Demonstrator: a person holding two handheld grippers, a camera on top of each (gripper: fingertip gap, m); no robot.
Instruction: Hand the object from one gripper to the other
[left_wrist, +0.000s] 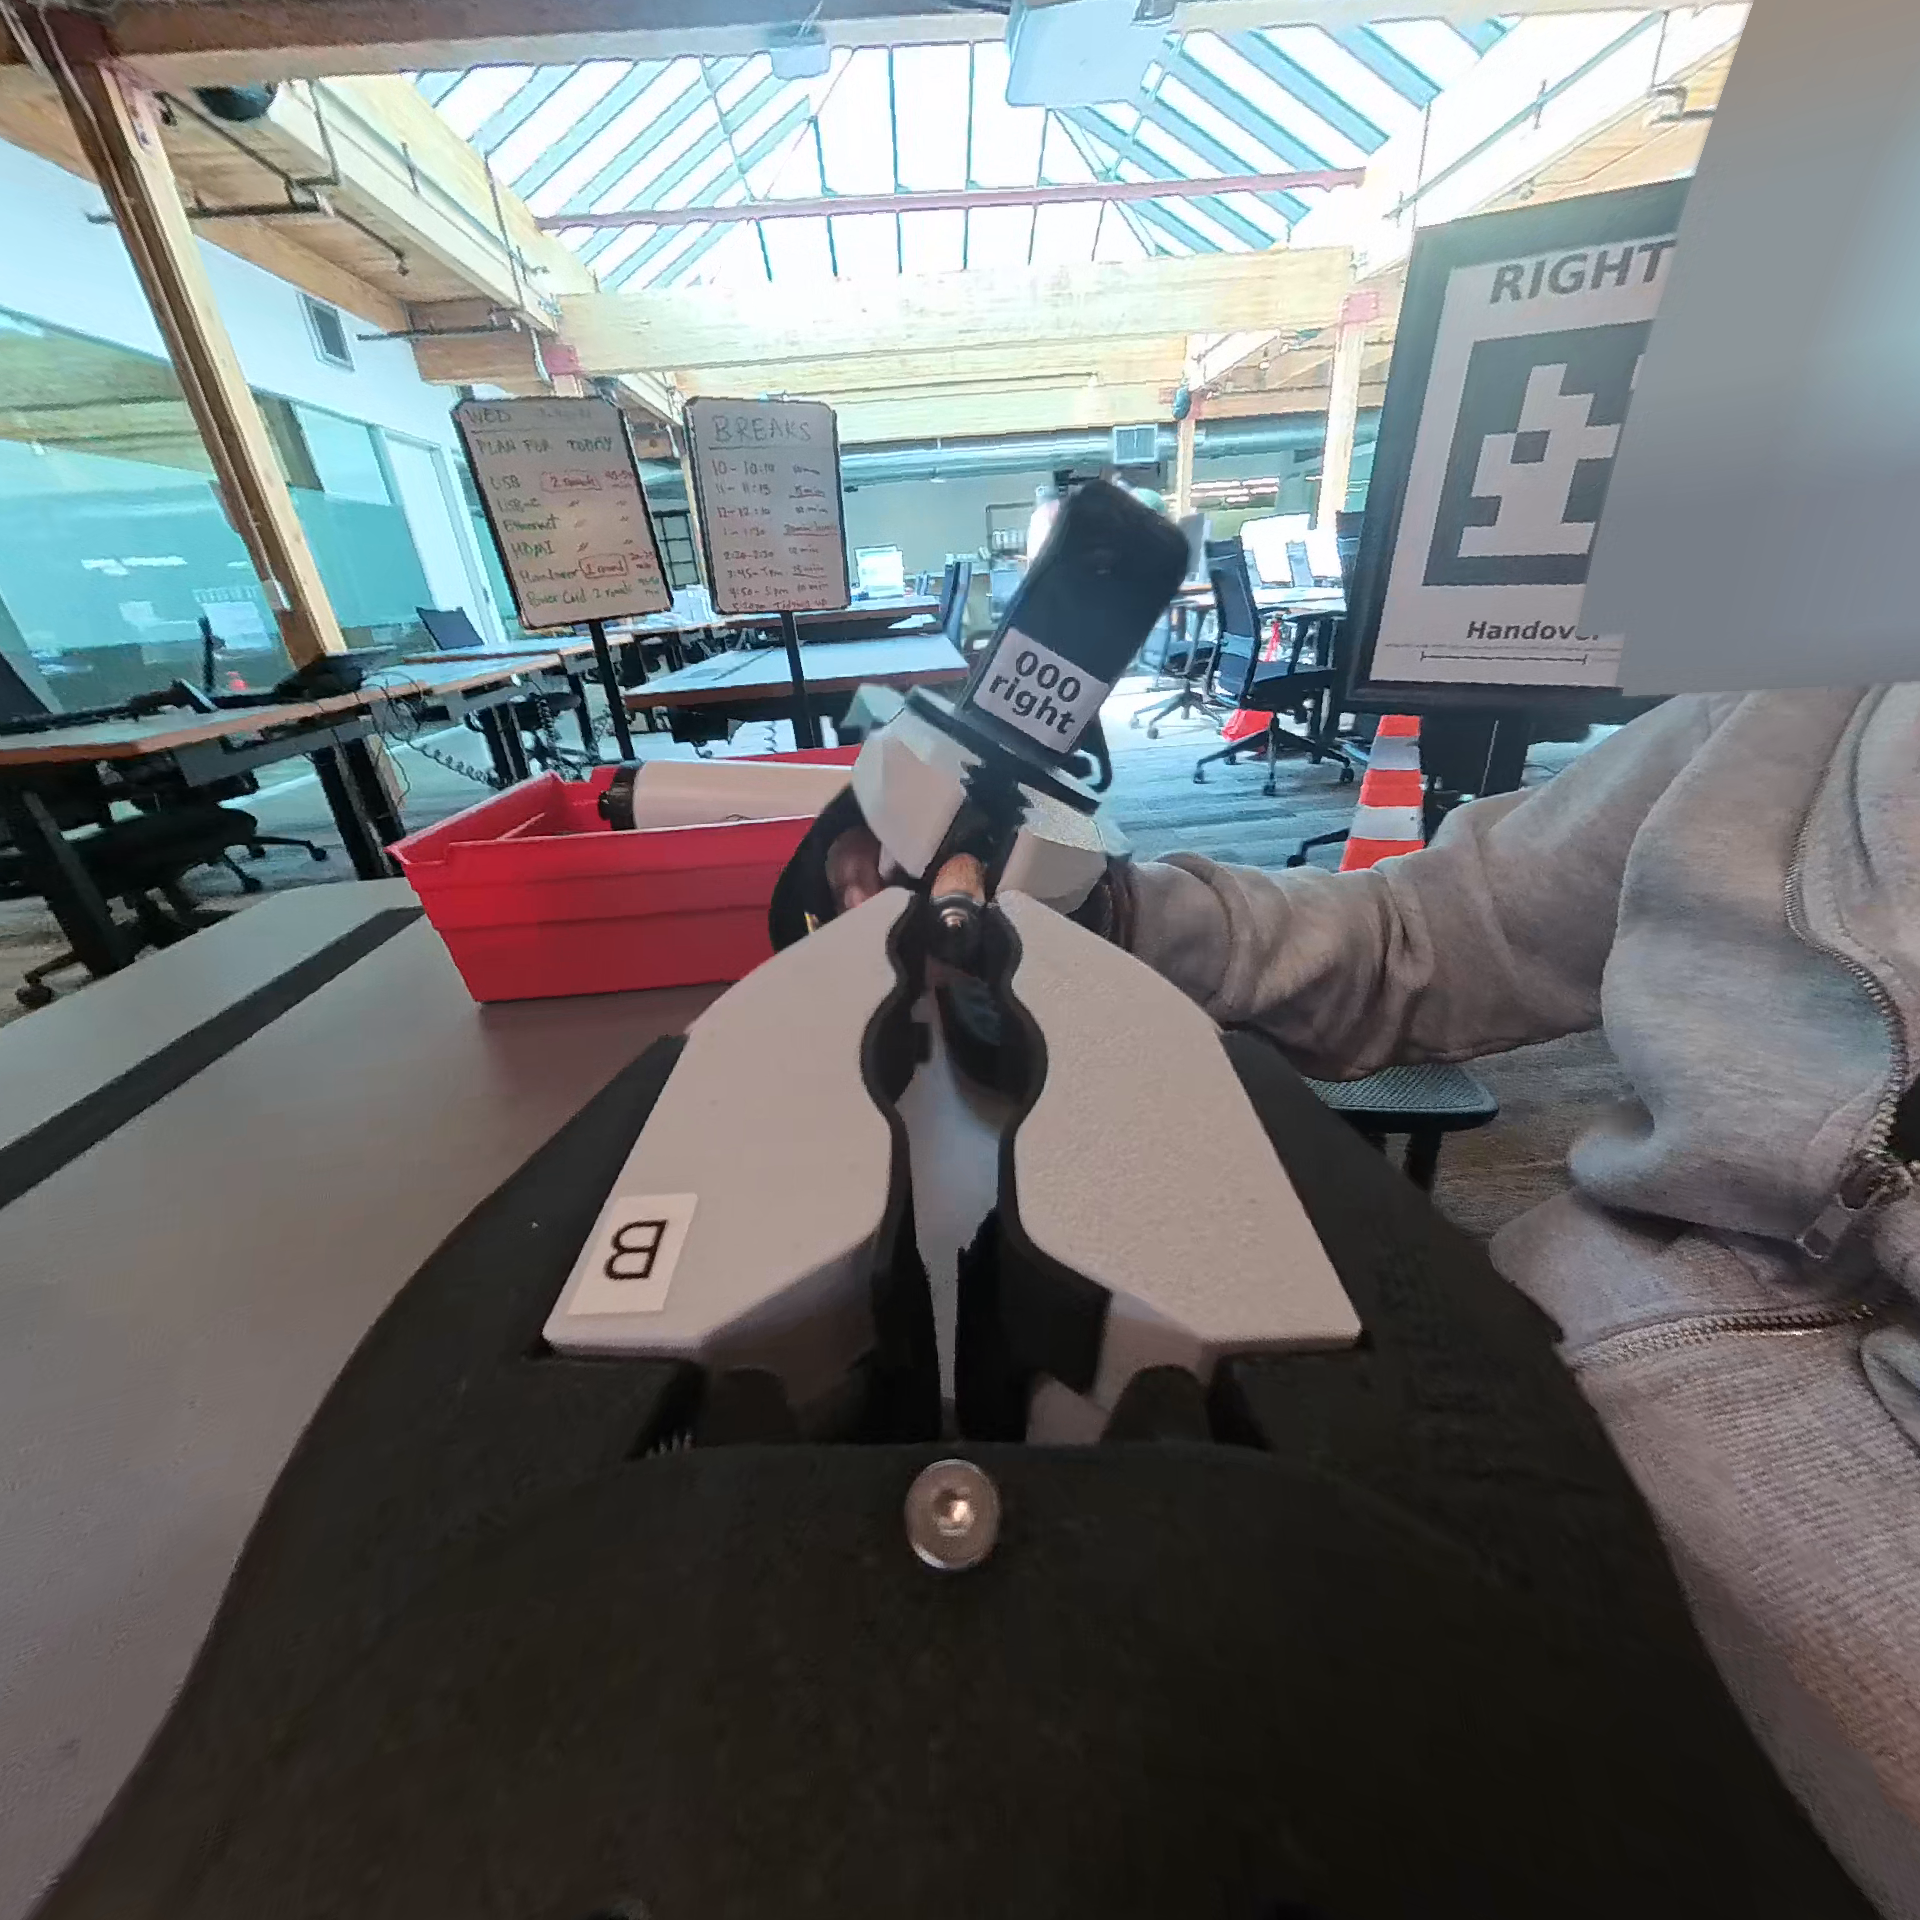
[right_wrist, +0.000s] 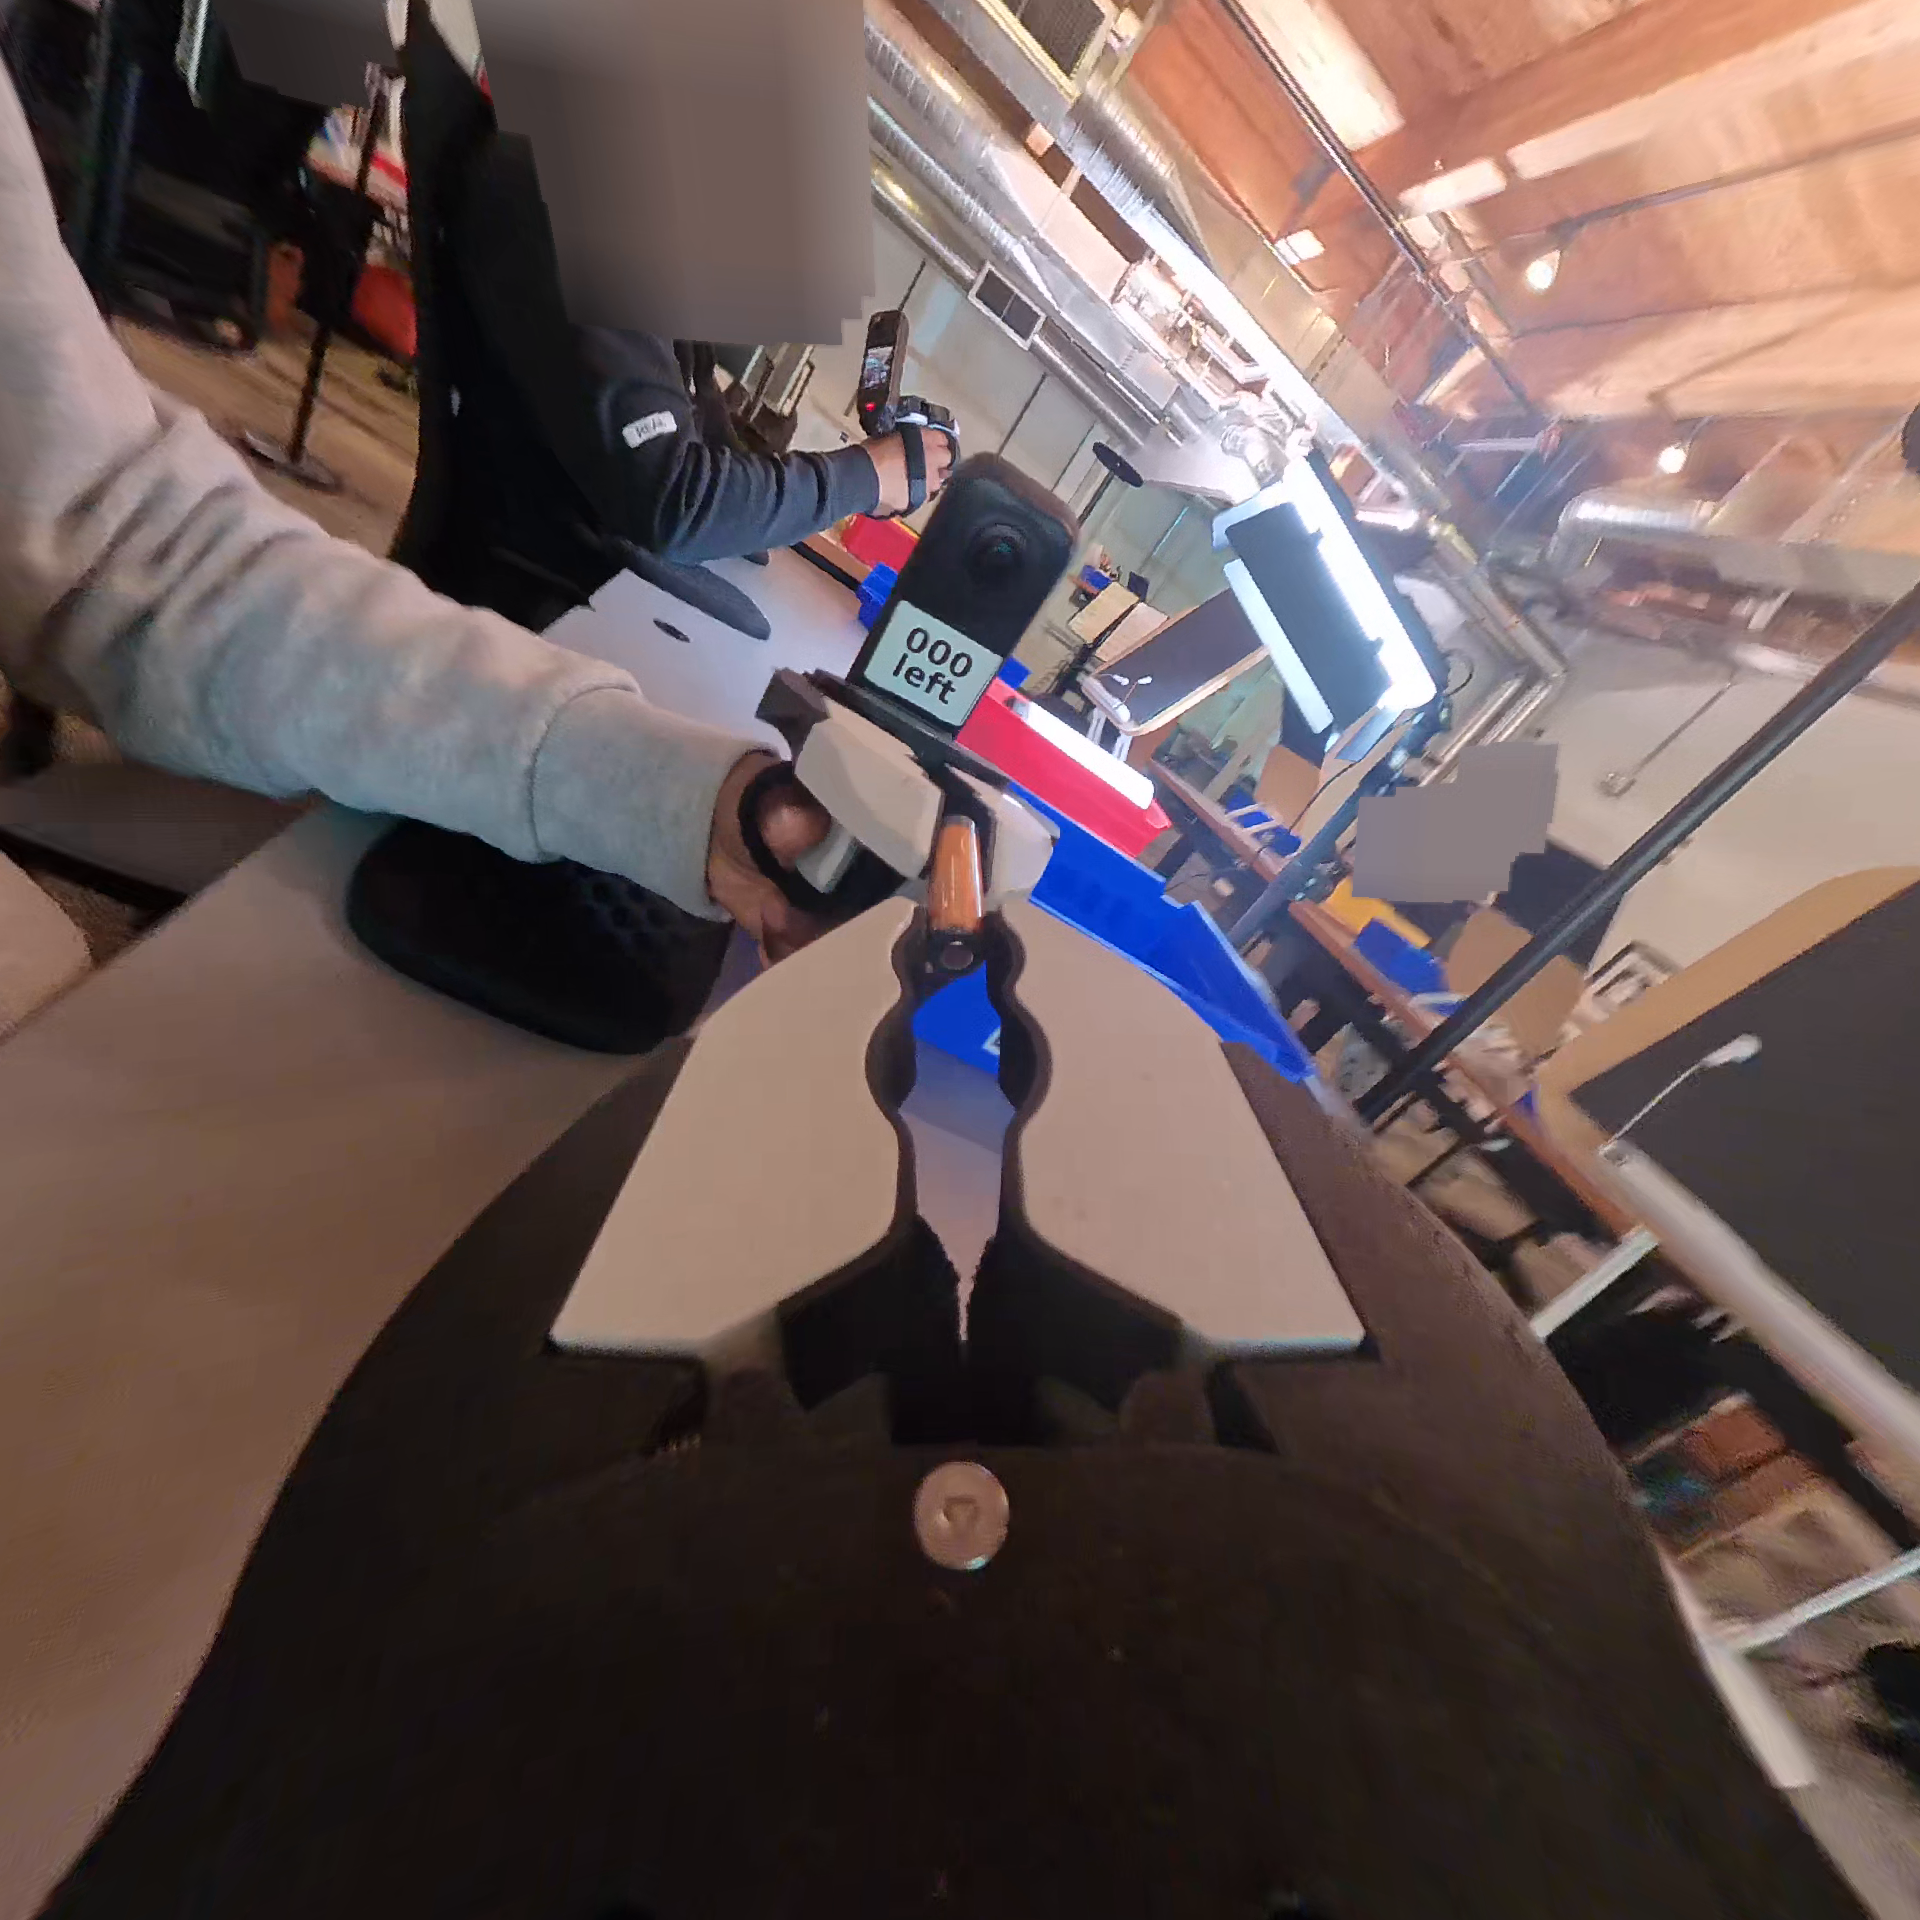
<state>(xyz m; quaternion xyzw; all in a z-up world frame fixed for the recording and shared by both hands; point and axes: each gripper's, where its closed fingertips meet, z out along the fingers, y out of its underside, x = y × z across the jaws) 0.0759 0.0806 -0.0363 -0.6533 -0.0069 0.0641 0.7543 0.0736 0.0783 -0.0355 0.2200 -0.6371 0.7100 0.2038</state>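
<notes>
- Meeting tip to tip above the grey tabletop (left_wrist: 208, 1091), both white-fingered grippers clamp one small wooden-handled, metal-tipped tool (right_wrist: 954, 873).
- Left gripper (left_wrist: 954, 914) pinches its metal end; right gripper (right_wrist: 951, 940) grips the opposite end.
- Red plastic bin (left_wrist: 582, 894) sits behind.

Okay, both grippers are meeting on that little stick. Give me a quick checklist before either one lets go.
1. Left gripper closed on the small orange-brown cylindrical stick: ok.
2. Right gripper closed on the stick's dark end: ok.
3. Firmness of either grip: cannot tell.
4. Stick held clear above the grey table: ok.
5. Which gripper should release: cannot tell.
</notes>
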